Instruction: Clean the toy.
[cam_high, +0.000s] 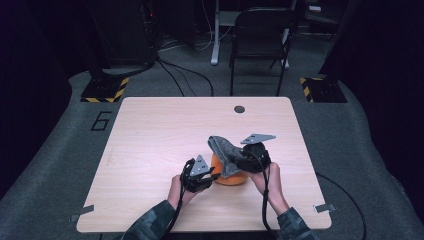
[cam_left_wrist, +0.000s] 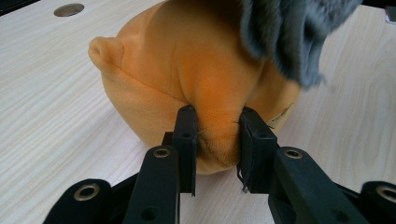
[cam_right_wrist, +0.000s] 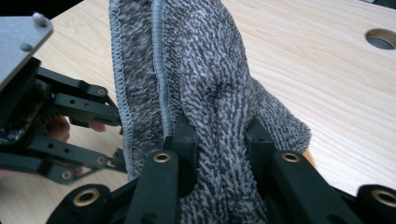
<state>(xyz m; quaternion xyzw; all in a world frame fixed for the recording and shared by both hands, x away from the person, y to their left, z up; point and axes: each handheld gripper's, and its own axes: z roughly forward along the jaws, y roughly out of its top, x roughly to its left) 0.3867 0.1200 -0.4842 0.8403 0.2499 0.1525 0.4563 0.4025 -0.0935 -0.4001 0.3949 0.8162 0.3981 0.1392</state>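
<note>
The light wooden table (cam_high: 150, 150) bears a round orange plush toy (cam_high: 231, 178), half hidden under a grey terry cloth (cam_high: 224, 150) at its 12 o'clock. The left gripper (cam_left_wrist: 217, 135) pinches a fold of the toy; the right gripper (cam_right_wrist: 219, 140) clamps the cloth, which covers its jaw tips.

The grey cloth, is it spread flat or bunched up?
Bunched up: the grey cloth is gathered in folds, pinched by the right gripper.

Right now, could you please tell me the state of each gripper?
Left gripper: closed on the orange plush toy.
Right gripper: closed on the grey cloth.
</note>
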